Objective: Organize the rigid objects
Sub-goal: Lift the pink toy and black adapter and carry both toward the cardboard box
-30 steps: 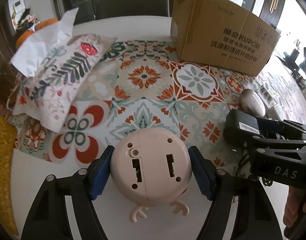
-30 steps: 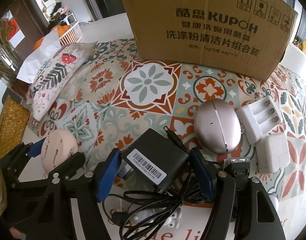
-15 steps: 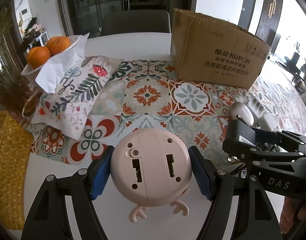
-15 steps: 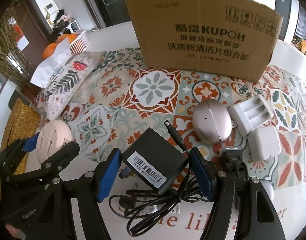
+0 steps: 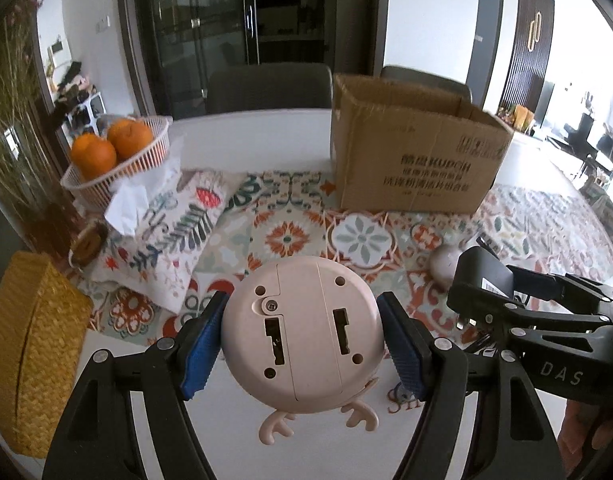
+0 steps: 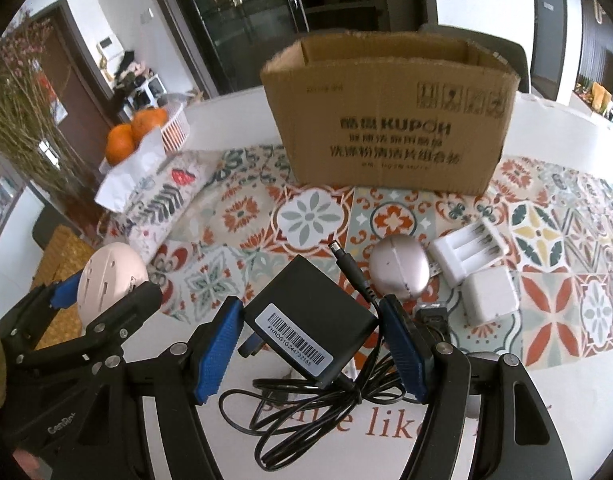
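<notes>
Sitting on the white bench [image 5: 242,124] is a big mat [image 6: 242,216] with flower tiles in red, orange, green and white. A brown box [image 6: 390,120] stands open at the far edge of the mat, with dark print on its side. To the left lies a soft pouch [image 5: 174,236] with leaves and a red berry on it, and white tissue pokes out of it. A white basket [image 5: 118,168] beside it holds two oranges [image 5: 110,144]. A yellow woven box [image 5: 30,344] sits at the left edge of the bench. Behind the bench there are grey chairs, dark glass doors and white walls. Dry twigs stand at the far left.

The left tool [image 5: 302,340] pinches a round pink gadget [image 5: 302,332] between its blue pads, up off the bench. We see its flat back, with two slots and a screw, and little antlers at the bottom.

The right tool [image 6: 310,344] pinches a black plug block [image 6: 306,316] with a white barcode sticker. Its black cord [image 6: 298,408] hangs down in loops.

On the mat near the right tool lie a shiny round case [image 6: 398,268], a white battery holder [image 6: 466,252] and a small white cube [image 6: 490,292].
</notes>
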Motion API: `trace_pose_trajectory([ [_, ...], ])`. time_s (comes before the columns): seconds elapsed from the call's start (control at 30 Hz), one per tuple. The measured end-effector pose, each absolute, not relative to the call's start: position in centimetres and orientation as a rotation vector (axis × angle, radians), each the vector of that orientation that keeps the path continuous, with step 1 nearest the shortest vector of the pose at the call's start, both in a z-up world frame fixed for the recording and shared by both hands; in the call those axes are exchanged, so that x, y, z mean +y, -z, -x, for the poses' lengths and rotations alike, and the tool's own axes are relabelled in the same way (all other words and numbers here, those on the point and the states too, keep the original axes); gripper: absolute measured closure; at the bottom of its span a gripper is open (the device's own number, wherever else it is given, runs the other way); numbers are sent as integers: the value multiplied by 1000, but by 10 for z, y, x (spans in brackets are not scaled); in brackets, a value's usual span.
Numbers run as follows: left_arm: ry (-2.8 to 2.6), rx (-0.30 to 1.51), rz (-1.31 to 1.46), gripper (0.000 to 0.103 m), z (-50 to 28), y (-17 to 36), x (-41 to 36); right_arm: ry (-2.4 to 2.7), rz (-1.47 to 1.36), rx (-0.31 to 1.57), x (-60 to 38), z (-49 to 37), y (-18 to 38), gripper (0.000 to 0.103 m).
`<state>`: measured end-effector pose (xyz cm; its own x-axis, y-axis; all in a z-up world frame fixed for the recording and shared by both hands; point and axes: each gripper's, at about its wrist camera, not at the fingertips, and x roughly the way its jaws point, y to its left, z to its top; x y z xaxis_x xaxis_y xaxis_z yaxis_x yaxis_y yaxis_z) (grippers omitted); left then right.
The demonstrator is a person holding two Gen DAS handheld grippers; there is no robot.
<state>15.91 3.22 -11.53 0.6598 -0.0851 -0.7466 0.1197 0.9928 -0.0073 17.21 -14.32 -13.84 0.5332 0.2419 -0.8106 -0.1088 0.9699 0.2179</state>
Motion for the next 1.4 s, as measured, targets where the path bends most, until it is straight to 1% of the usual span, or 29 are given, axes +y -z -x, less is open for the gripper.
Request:
trace_pose_trajectory([
  [0.63, 107, 663, -54, 29, -153, 43, 15, -147, -134, 757, -166, -155, 54, 33],
  [1.0, 111, 590, -48, 29, -168, 13, 3, -107, -126, 687, -179, -162, 26, 33],
  [1.4, 151, 546, -76, 29, -203, -13, -23, -67, -138, 636, -204, -185, 5, 33],
])
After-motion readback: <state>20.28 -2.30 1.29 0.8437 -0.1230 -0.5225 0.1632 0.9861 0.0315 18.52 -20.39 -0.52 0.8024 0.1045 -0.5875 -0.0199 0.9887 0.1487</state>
